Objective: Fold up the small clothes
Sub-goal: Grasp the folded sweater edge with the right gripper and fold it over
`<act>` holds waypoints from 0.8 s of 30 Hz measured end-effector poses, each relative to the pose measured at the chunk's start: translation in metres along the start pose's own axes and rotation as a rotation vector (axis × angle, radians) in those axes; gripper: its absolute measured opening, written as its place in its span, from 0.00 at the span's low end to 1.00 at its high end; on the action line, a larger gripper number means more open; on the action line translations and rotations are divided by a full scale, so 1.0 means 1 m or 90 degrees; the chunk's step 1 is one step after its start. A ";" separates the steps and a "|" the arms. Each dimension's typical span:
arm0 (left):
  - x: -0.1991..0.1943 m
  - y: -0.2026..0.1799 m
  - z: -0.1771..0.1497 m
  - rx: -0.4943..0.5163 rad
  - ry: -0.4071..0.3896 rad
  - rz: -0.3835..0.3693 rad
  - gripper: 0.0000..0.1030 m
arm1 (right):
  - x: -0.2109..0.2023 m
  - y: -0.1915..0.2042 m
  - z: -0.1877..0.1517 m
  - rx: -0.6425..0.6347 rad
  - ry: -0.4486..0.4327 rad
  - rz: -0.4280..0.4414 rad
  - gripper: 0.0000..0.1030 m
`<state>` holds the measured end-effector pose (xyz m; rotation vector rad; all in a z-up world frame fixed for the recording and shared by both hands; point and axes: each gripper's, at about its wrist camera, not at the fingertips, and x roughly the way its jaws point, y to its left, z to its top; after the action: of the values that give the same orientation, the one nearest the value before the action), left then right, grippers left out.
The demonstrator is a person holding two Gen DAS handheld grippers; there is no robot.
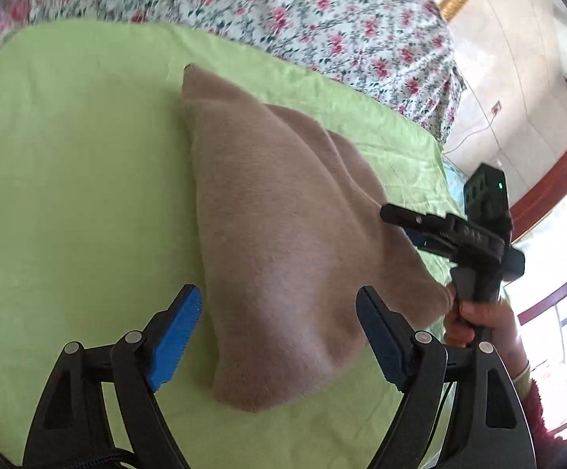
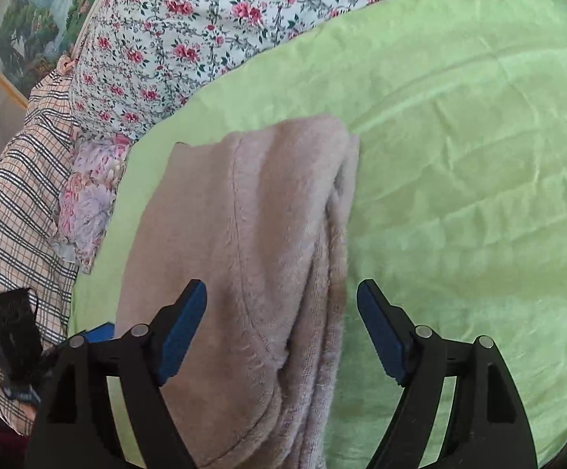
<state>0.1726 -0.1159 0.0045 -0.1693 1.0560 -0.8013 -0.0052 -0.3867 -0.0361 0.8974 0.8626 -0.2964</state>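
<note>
— So, where does the soft, fuzzy, taupe-brown folded garment sit?

— From the left claw, it lies straight ahead between the two blue-padded fingers and beyond them, spread on a light green cotton sheet. It narrows to a point far ahead of the claw, and its rounded near corner rests just in front of the fingers.

— And that claw itself?

— Spread wide, nothing between the pads. It hangs above the fabric; I cannot tell whether it touches.

— What about the right claw?

— Also spread wide and holding nothing. In its own view the garment runs from below the claw forward, with stacked folded edges showing just inside the claw's right finger. Its left finger overlaps the cloth's flat upper layer.

— Can you see one claw from the other?

— Yes. To the far right of the left claw, the black body of the right gripper is visible, gripped by a hand at the garment's right corner.

— What surrounds the sheet?

— Ahead of both claws lies a white quilt printed with pink roses. Left of the right claw are a checked beige cloth and a framed landscape picture.
</note>
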 end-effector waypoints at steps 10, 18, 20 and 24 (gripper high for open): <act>0.075 0.047 0.028 -0.076 0.070 -0.085 0.90 | 0.029 -0.010 0.005 0.019 0.039 0.021 0.75; 0.054 0.040 0.021 -0.054 0.031 -0.088 0.42 | 0.021 0.033 -0.009 -0.019 0.019 0.021 0.35; 0.033 0.041 0.017 -0.051 0.017 -0.086 0.41 | 0.016 0.051 -0.016 -0.032 0.011 0.035 0.34; -0.030 0.052 0.003 -0.037 -0.024 -0.058 0.41 | 0.025 0.096 -0.036 -0.066 0.016 0.083 0.34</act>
<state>0.1945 -0.0602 0.0019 -0.2820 1.0420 -0.8463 0.0454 -0.2970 -0.0127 0.8576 0.8306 -0.1270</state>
